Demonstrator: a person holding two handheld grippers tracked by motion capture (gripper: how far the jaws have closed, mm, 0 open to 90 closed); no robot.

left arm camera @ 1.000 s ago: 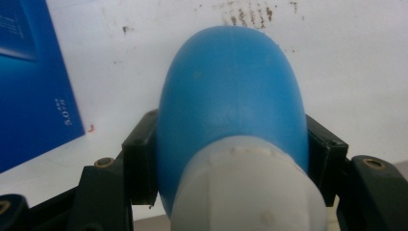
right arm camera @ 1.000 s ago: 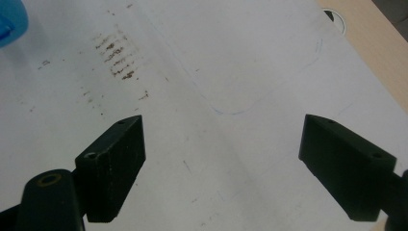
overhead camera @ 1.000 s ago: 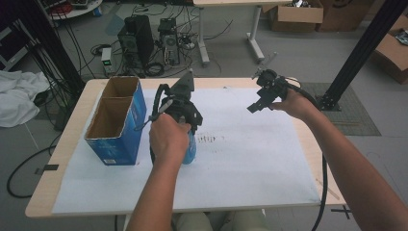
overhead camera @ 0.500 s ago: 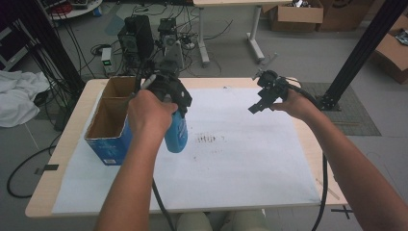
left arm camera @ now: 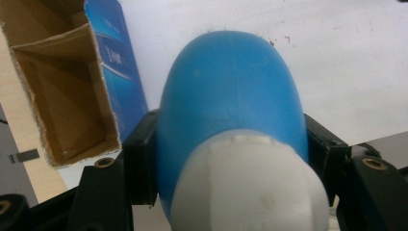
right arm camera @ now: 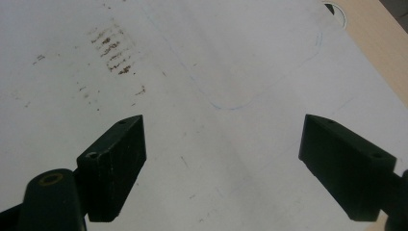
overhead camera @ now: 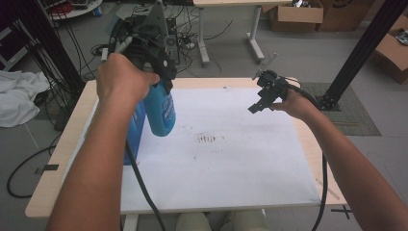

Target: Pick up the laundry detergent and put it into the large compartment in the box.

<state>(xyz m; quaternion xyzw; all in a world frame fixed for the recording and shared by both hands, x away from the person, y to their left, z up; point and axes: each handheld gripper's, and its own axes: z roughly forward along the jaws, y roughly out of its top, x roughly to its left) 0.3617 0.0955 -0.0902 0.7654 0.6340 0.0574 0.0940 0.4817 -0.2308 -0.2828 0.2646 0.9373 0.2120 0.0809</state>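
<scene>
- One blue bottle (overhead camera: pixel 160 109) with a white cap (left arm camera: pixel 250 185) is hanging at centre left of the high view.
- One blue cardboard box (left arm camera: pixel 72 91) is standing open at upper left.
- Two grippers are showing: left gripper (overhead camera: pixel 144 36), right gripper (overhead camera: pixel 264 91).
- One table (overhead camera: pixel 62 159) is carrying one white sheet (overhead camera: pixel 231 163).

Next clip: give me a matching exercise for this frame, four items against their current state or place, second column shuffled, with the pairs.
Column 1
1. blue bottle
2. cardboard box
3. right tool
4. brown smudges

Column 2
A. open, nothing between the jaws
B. on the white sheet, near mid-table
C. held off the table in the left tool
D. standing open-topped at the table's left side, with inner dividers

Pairs: 1-C, 2-D, 3-A, 4-B
</scene>
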